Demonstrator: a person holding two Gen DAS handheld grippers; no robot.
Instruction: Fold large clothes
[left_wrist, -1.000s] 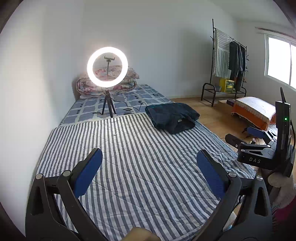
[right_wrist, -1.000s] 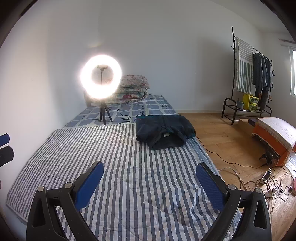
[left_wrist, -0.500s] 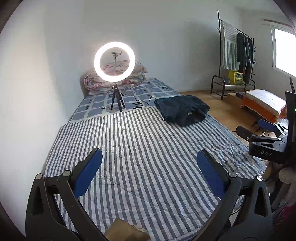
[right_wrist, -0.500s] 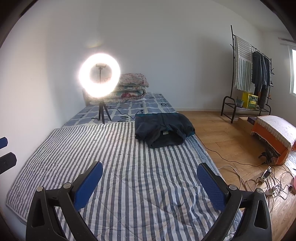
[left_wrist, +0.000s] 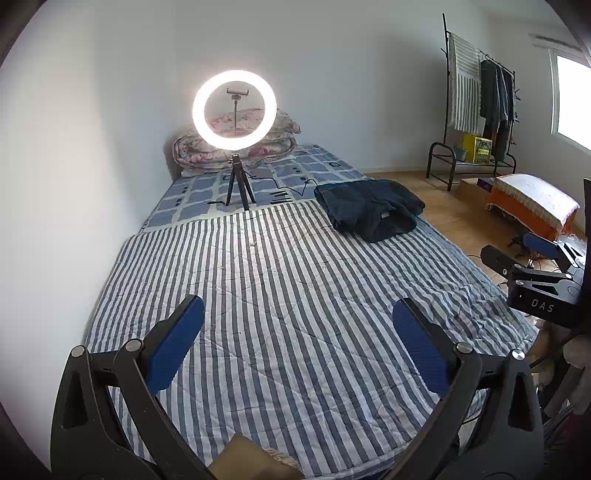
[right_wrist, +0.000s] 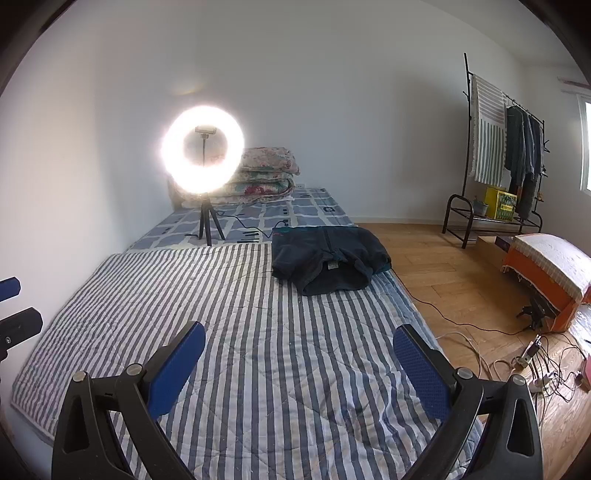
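Blue-padded, my left gripper (left_wrist: 298, 343) and my right gripper (right_wrist: 299, 363) both hang with jaws spread wide and nothing between them, above the striped quilt (left_wrist: 295, 295) that covers the near part of the bed. The dark folded garment (left_wrist: 369, 208) lies at the quilt's far right edge, well apart from both grippers; the right wrist view shows a small label at its collar (right_wrist: 325, 258).

Compared with a second ago, the left wrist view has swung rightward and risen: the ring light (left_wrist: 234, 110) on its tripod now sits nearer the middle of that view, and the garment appears farther right. The right wrist view is nearly unchanged, with the ring light (right_wrist: 202, 149) a little farther left.

Behind the light, folded floral bedding (left_wrist: 258, 144) rests on the checked sheet (left_wrist: 192, 195). A clothes rack (right_wrist: 498, 155) stands on the wooden floor (right_wrist: 461, 288) to the right, near an orange-covered bench (right_wrist: 550, 266).

At the left view's bottom edge a tan object (left_wrist: 251, 461) is cut off and cannot be identified. My right gripper's body is only partly seen at that view's right border, marked "DAS". Glare from the ring light washes out its centre mount in the right wrist view.
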